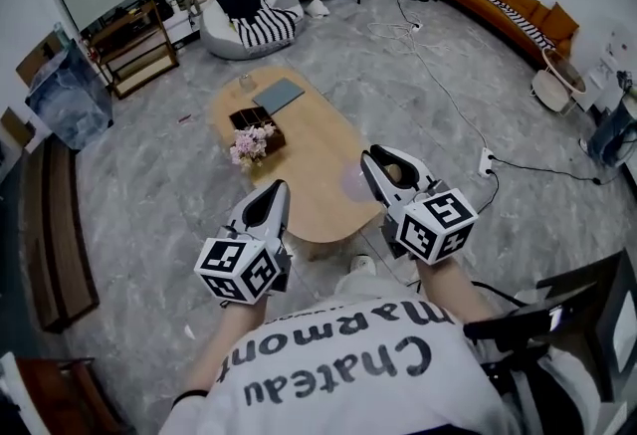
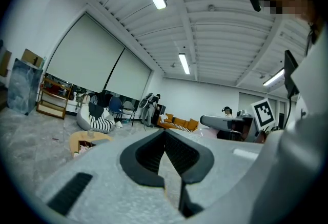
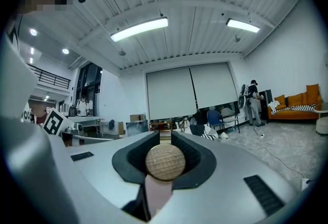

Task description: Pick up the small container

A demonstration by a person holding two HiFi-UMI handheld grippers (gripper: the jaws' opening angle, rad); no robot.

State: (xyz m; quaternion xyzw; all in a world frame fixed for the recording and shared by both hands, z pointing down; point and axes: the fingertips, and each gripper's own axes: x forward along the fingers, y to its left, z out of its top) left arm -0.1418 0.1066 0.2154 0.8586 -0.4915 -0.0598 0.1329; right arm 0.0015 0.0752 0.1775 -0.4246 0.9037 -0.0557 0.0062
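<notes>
Lower centre of the head view, off the table's [image 1: 317, 186] near edge, the right gripper [image 1: 387, 164] pinches the container [image 3: 165, 161] in mid-air. If that narrow grip slackens, it likely falls. Left gripper [image 2: 164, 134] is closed, empty.

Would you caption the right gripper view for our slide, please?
Right gripper shut on a small pink container with a wooden lid.

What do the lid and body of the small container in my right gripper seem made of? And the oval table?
Lid: cork or pale wood, matte; tan round face with fine crosshatched grain.
Small container body: smooth pale pink, perhaps plastic or frosted glass; can't tell which.
Oval table: light wood or veneer; even tan, smooth top.
</notes>
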